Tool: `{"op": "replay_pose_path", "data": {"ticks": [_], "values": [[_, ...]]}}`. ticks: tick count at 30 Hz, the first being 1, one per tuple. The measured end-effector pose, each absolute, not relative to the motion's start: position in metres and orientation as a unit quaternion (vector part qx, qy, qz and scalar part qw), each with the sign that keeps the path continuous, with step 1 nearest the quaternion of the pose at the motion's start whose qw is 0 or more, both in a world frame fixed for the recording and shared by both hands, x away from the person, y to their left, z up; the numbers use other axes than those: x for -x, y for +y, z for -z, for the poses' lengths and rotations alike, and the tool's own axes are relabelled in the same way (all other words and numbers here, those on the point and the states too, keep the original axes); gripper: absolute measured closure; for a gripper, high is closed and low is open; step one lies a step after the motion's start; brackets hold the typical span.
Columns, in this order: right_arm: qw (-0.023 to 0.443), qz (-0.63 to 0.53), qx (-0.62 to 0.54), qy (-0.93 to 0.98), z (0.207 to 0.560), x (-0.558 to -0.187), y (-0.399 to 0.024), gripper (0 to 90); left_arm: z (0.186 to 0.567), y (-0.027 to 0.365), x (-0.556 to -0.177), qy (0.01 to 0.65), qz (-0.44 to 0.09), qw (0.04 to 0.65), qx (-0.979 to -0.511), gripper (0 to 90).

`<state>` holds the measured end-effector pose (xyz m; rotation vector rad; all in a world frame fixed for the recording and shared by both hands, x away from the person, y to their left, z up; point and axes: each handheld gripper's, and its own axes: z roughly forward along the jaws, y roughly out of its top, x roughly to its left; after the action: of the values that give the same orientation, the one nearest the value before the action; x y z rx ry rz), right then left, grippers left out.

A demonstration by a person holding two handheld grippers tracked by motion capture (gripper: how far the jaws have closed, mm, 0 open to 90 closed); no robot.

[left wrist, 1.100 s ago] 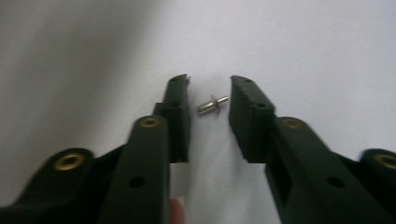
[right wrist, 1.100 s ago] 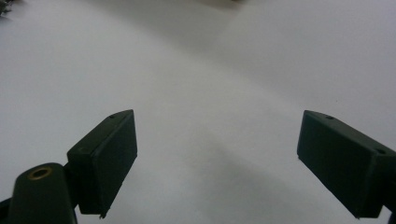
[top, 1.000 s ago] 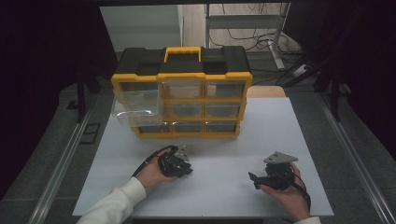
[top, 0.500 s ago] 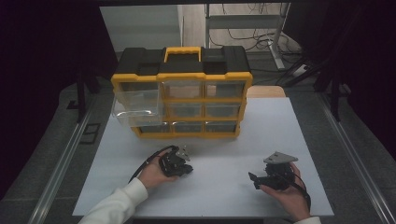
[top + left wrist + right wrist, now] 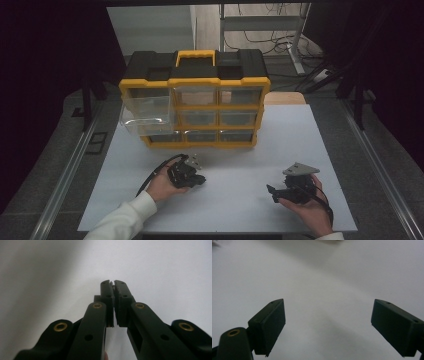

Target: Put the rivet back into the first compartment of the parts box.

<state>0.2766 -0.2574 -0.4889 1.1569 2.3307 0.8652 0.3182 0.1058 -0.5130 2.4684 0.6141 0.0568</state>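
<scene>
From the high view, my left gripper [image 5: 199,179] sits low and left of centre on the white table [image 5: 240,160], and my right gripper [image 5: 272,192] rests at the lower right. Upper centre stands the yellow and black organiser [image 5: 195,107], and its clear drawer [image 5: 146,114] at the upper-left corner is pulled partway out, the nearest thing to my left hand [image 5: 161,184].

In the left gripper view, my left gripper [image 5: 112,287] points at bare table from the middle of the frame, jaws pressed together with nothing visible between them.

In the right gripper view, my right gripper [image 5: 328,315] has its jaws spread wide toward the lower corners, with bare table between.

I judge the drawer light, stiff and slick, being thin clear plastic, and likely to crack or skate under a hard pinch. I would take it by the front lip at the middle, so it slides straight instead of binding in its slot. The organiser looks heavy enough to stay put.
</scene>
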Motion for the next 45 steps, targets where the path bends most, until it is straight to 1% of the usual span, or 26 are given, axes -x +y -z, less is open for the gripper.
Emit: {"op": "replay_pose_path", "data": {"ticks": [1,2,7,11,21,23,39,45], "values": [[0.199,-0.309,-0.413,0.833,0.489,-0.276,-0.258,12.5,0.511,0.109,-0.319,0.224,-0.023,0.287,-0.931,87.2],[0.199,-0.309,-0.413,0.833,0.489,-0.276,-0.258,12.5,0.511,0.109,-0.317,0.233,-0.023,0.297,-0.926,87.2],[0.199,-0.309,-0.413,0.833,0.489,-0.276,-0.257,12.5,0.504,0.121,-0.311,0.248,-0.023,0.302,-0.920,87.2],[0.198,-0.308,-0.414,0.833,0.489,-0.276,-0.257,12.5,0.502,0.135,-0.307,0.248,-0.024,0.305,-0.919,87.2],[0.197,-0.306,-0.414,0.834,0.489,-0.277,-0.256,12.5,0.495,0.179,-0.298,0.285,-0.032,0.325,-0.901,87.2],[0.197,-0.306,-0.413,0.835,0.490,-0.277,-0.256,12.5,0.494,0.189,-0.296,0.305,-0.029,0.331,-0.892,87.2],[0.196,-0.304,-0.413,0.836,0.490,-0.277,-0.254,12.5,0.471,0.260,-0.293,0.363,-0.056,0.357,-0.859,87.2],[0.196,-0.304,-0.413,0.836,0.490,-0.277,-0.254,12.5,0.453,0.281,-0.294,0.374,-0.074,0.373,-0.846,87.2]]}}
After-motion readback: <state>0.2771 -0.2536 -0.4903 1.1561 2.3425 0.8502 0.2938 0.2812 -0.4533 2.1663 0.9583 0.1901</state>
